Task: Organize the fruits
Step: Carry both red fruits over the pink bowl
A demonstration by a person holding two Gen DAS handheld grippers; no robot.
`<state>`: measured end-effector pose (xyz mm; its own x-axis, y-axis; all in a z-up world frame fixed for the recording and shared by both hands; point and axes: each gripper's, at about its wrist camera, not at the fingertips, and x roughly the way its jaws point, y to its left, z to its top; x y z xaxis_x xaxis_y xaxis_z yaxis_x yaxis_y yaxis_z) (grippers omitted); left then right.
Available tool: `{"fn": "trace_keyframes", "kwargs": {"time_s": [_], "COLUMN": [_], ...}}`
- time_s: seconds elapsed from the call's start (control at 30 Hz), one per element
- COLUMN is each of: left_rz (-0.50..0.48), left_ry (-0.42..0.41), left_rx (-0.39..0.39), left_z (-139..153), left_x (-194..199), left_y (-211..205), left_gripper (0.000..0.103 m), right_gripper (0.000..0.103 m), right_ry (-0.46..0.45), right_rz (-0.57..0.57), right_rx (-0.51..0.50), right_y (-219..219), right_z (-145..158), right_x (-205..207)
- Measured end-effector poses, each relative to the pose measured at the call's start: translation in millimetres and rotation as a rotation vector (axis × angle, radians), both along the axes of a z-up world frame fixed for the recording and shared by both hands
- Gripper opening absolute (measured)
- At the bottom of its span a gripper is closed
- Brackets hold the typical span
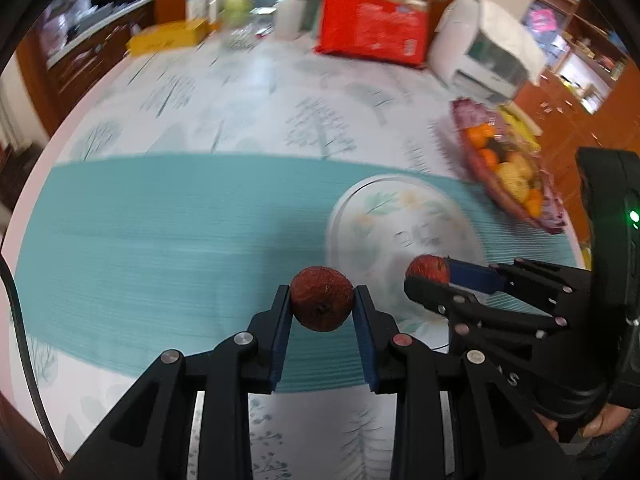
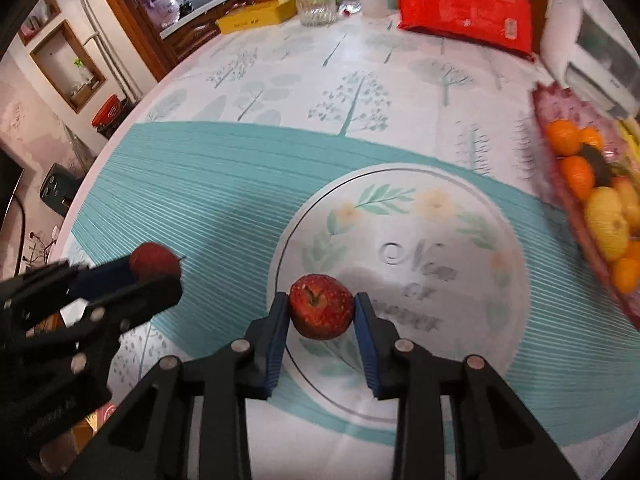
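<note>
My left gripper [image 1: 322, 300] is shut on a small dark red apple [image 1: 322, 304], held above the teal band of the tablecloth. My right gripper [image 2: 322, 308] is shut on a second red apple [image 2: 322, 306], stem toward the camera, above the near rim of the white floral plate [image 2: 460, 216]. In the left wrist view the right gripper [image 1: 430, 274] shows with its apple [image 1: 428, 268] over the plate [image 1: 400, 216]. In the right wrist view the left gripper [image 2: 154, 270] and its apple [image 2: 154, 260] hang to the left.
A purple tray of oranges and yellow fruit [image 2: 592, 184] stands right of the plate. A white appliance [image 1: 484, 44], a red package [image 1: 372, 28], bottles and a yellow box [image 1: 168, 38] line the far side of the table. A hand [image 1: 600, 424] holds the right gripper.
</note>
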<state>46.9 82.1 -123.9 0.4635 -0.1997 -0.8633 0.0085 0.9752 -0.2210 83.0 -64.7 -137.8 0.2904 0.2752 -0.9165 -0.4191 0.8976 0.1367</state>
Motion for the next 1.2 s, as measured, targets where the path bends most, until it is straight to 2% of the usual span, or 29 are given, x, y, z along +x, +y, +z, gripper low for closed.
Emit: {"fn": "trace_keyframes", "kwargs": {"time_s": [0.2, 0.43, 0.7, 0.87, 0.97, 1.03, 1.2], "left_rz": [-0.124, -0.255, -0.266, -0.233, -0.205, -0.182, -0.134], "left_ry": [-0.089, -0.197, -0.254, -0.214, -0.167, -0.136, -0.073], "left_rx": [-0.008, -0.018, 0.011, 0.022, 0.038, 0.051, 0.081], "left_z": [37, 83, 111, 99, 81, 67, 35], "left_x": [12, 33, 71, 107, 125, 134, 146], "left_y": [-40, -99, -166, -210, -234, -247, -266], "left_gripper": [0.029, 0.029, 0.029, 0.029, 0.029, 0.029, 0.029], "right_gripper": [0.033, 0.033, 0.033, 0.033, 0.033, 0.033, 0.033], "right_ry": [-0.099, -0.220, -0.334, -0.308, -0.269, -0.211, -0.121], "right_rz": [-0.106, -0.294, -0.402, -0.414, -0.411, -0.395, -0.346], "right_rx": [-0.003, -0.001, 0.041, 0.053, 0.045, 0.056, 0.035], "right_y": [-47, -124, -200, -240, -258, -270, -281], "right_z": [49, 106, 154, 151, 133, 113, 71], "right_x": [-15, -19, 5, 35, 52, 67, 85]}}
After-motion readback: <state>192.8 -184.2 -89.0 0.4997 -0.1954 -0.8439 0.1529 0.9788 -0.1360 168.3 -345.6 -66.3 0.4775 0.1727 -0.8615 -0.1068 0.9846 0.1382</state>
